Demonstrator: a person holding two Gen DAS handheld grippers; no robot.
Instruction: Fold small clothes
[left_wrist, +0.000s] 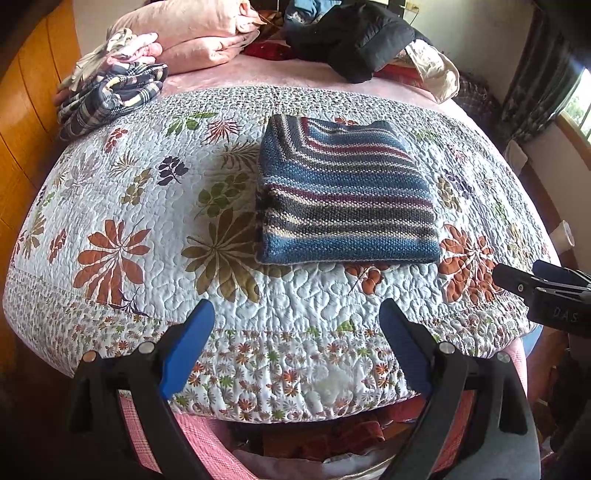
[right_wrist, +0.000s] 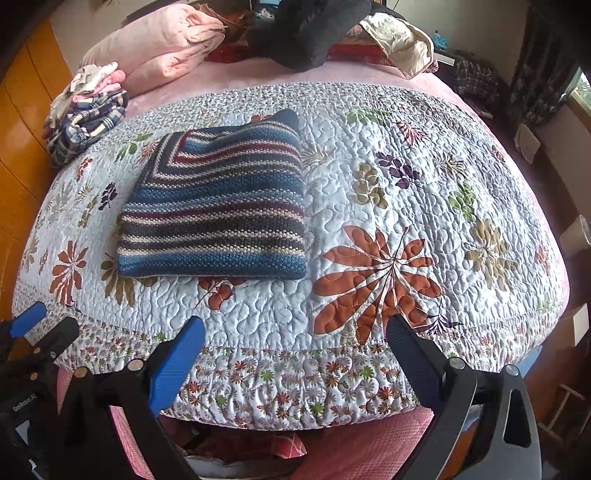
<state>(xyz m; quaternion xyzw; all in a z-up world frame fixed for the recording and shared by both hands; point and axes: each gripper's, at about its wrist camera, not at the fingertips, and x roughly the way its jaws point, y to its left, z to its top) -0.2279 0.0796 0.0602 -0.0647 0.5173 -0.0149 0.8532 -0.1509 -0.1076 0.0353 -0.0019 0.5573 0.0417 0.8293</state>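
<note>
Item 1: striped knit garment (left_wrist: 345, 192), blue, maroon, grey and cream bands. I see it folded into a compact squarish stack, lying flat on the quilt, toward the middle of the bed and on the far side of both grippers. From the right wrist view it sits left of centre (right_wrist: 214, 206). Nothing touches it.

Item 2: floral quilt (left_wrist: 147, 206), pale ground with rust, olive and purple leaf prints and a small-flower border along the near edge. It bears the garment.

Item 3: left gripper (left_wrist: 297, 347), my blue-padded fingers spread wide, empty, hovering over the quilt's near border, well short of the garment.

Item 4: right gripper (right_wrist: 295, 354), fingers likewise set wide apart, holding nothing, over the near border to the right of the garment. Its tip shows at the right edge of the left wrist view.

Item 5: plaid cloth bundle (left_wrist: 110, 96), dark blue and cream, at the far left corner of the quilt, with lighter pink and white pieces piled on it.

Item 6: pink folded bedding (left_wrist: 199, 33) at the head of the bed.

Item 7: black jacket (left_wrist: 351, 37) heaped beside the bedding, well apart from the garment.

Item 8: wooden panel (left_wrist: 26, 122) along the left side.
</note>
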